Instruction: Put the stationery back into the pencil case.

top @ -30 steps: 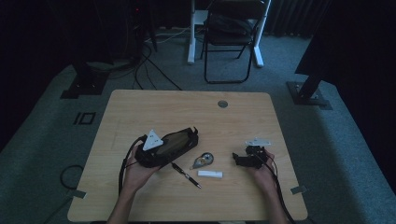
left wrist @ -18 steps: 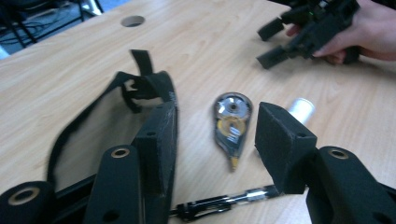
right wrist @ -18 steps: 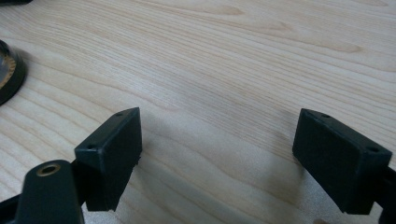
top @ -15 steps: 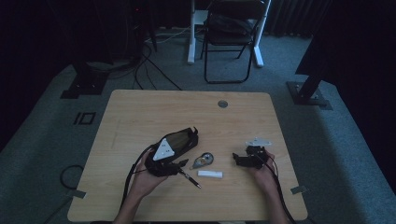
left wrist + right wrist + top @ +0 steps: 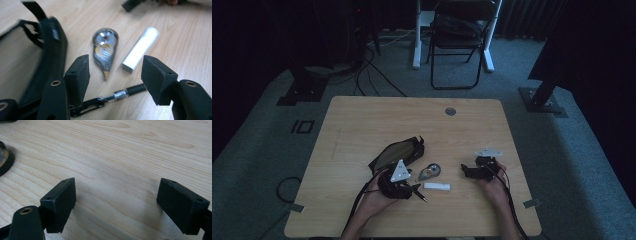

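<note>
Left gripper [image 5: 412, 189]: since the earlier high views it has been brought from over the pencil case toward the person and down to the black pen. Its jaws have just been opening and are spread wide.
Black pen [image 5: 117, 95]: seen between the spread jaws in the left gripper view, lying on the wood; neither pad is pressed on it. Its place on the table is unchanged from the earlier views.
Right gripper [image 5: 468, 172]: held in the same spot as a second ago, near the right edge of the table, jaws spread, nothing between them but bare wood.
Pencil case [image 5: 397, 152]: a dark zip case, lying where it was before, just behind the left gripper. In the earlier views it was partly covered by that gripper; now most of it is uncovered.
Case contents: cannot be told; the inside is dark in the high view and blurred in the left gripper view.
Correction tape [image 5: 105, 51]: a clear teardrop-shaped dispenser, shown plainly in the left gripper view, a small grey shape in the high view. It lies just beyond the pen, beside the case.
White stick [image 5: 140, 50]: a white oblong lying just beside the correction tape, apart from the pen.
Table [image 5: 362, 120]: light wood, a round grommet near the far edge in the high view; the grain is shown close up in the right gripper view.
</note>
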Demonstrator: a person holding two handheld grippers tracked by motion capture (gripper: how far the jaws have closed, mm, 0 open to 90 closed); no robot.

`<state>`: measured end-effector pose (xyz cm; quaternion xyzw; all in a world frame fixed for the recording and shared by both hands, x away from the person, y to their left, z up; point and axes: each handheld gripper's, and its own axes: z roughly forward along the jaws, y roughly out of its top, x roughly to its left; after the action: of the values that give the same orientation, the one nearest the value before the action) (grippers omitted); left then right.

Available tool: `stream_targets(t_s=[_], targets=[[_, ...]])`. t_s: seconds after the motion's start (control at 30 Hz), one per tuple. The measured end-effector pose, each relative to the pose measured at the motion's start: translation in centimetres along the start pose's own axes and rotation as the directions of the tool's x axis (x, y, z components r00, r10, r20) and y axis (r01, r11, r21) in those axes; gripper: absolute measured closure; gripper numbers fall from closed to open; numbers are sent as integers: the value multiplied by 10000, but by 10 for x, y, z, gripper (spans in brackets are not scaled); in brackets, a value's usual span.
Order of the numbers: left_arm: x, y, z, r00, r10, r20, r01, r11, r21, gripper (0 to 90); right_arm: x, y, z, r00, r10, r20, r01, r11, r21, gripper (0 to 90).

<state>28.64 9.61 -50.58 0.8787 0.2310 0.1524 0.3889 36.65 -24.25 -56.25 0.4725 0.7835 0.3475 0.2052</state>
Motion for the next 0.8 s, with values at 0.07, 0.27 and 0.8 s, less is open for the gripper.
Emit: stream_targets(t_s=[0.07, 0.27, 0.8], targets=[[0, -3, 5, 9998, -50, 203, 48, 9999, 123, 378, 0, 0, 0, 10000, -1, 1, 1, 10000, 1, 158], [4, -16, 15, 9967, -322, 745, 297, 9990, 336, 323, 0, 0, 0, 10000, -2, 1, 2, 10000, 2, 158], [8, -29, 34, 9943, -312, 1022, 196, 9935, 1124, 406, 0, 0, 0, 10000, -2, 3, 2, 10000, 2, 158]])
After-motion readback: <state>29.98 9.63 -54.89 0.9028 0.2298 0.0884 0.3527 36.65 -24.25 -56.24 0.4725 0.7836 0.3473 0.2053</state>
